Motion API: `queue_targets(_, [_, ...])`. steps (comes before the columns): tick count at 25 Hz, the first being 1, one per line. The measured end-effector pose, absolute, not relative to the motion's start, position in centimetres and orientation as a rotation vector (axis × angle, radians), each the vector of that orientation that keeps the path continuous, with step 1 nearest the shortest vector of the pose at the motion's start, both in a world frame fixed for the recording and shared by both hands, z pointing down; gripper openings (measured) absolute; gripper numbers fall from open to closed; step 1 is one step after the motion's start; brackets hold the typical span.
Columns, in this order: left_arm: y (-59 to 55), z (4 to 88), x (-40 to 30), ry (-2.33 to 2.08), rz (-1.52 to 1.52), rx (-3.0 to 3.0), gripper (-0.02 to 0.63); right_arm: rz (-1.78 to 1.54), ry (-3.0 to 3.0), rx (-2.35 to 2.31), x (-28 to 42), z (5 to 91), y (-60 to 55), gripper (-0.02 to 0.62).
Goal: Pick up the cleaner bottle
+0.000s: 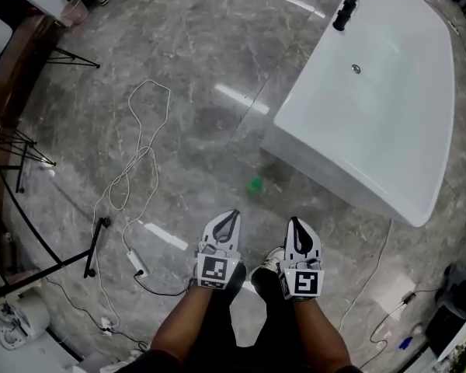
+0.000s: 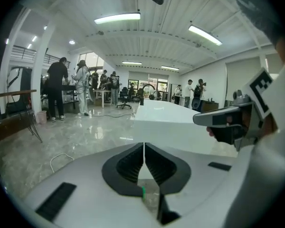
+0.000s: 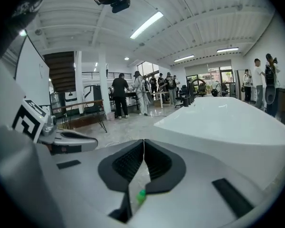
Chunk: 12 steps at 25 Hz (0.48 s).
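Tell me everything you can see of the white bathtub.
The bathtub is white, glossy and freestanding, with rounded corners, and stands on the grey stone-look floor. Its basin looks empty, with a small metal drain in the bottom; a black tap reaches over its far end. A small green thing lies on the floor short of its near corner, not touching it.

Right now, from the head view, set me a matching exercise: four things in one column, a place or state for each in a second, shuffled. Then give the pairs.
Things
1. bathtub
2. small green object
3. white cable
4. left gripper

Places and states
A. jaws together, nothing held
B. lying in loops on the floor at the left
C. white, at the upper right
D. on the floor just off the tub's nearer side

Pairs: 1-C, 2-D, 3-B, 4-A
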<state>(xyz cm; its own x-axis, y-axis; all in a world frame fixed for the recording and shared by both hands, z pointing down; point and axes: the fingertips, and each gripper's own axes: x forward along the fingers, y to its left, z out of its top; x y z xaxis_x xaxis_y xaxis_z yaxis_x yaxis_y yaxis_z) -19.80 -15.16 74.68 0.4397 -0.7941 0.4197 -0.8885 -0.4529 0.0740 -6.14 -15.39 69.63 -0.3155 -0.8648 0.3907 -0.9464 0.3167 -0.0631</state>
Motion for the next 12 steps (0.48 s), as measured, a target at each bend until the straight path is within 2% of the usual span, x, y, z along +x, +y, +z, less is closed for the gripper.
queue_targets(7, [-16.2, 88.3, -17.6, -1.496, 0.503, 2.493, 0.008, 0.390, -2.311, 1.685, -5.2, 82.3, -17.0, 0.017])
queue_targets(12, [-17.6, 98.3, -16.1, -1.503, 0.475, 2.501, 0.061, 0.316, -2.384, 1.681, -4.6, 90.5, -18.5, 0.017])
